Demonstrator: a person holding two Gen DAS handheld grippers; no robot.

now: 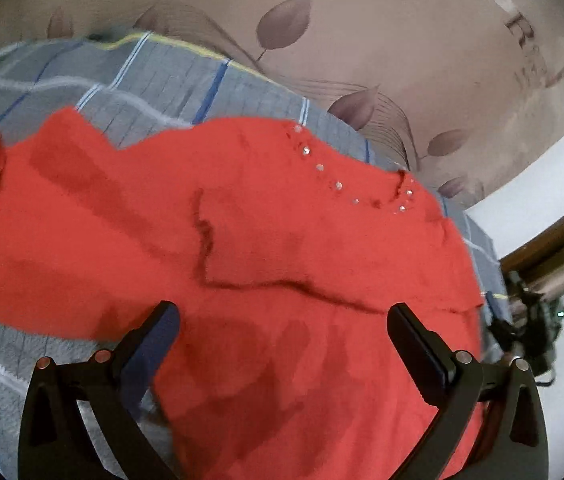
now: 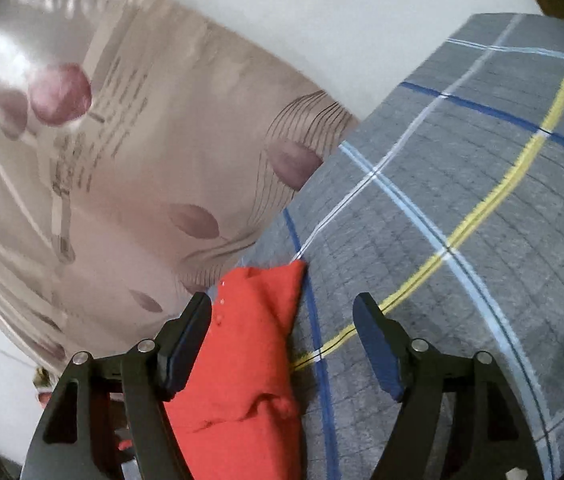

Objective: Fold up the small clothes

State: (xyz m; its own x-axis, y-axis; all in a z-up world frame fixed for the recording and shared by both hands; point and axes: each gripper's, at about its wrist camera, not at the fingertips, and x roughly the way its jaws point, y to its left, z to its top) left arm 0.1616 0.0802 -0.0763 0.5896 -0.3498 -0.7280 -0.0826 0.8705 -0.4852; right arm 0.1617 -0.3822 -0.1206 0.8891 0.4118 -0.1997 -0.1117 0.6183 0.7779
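- A red knitted top (image 1: pixel 266 240) lies spread over a grey plaid blanket (image 1: pixel 154 80) on a bed; small clear beads (image 1: pixel 338 185) trim its neckline.
- In the left wrist view, one sleeve is folded across the body of the top; the top's near edge runs under the frame's bottom and is cut off.
- The left tongs (image 1: pixel 282 328) stand wide above the red cloth, their pads not pressing on it.
- The right tongs (image 2: pixel 282 316) stand wide too; a folded part of the red top lies between them, against the left-hand pad, apart from the other.
- Bare blanket, crossed by yellow, blue and white lines, stretches beyond and right of the red cloth in the right wrist view, up to the blanket's far edge.
- Past the blanket's far edge hangs a beige curtain (image 1: pixel 362 20) printed with mauve leaves, then a white wall (image 2: pixel 322 20).
- The curtain carries printed letters; a large "R" can be read, the rest is blurred.
- A dark object (image 1: pixel 530 320) at the right edge of the left view is too blurred to identify.
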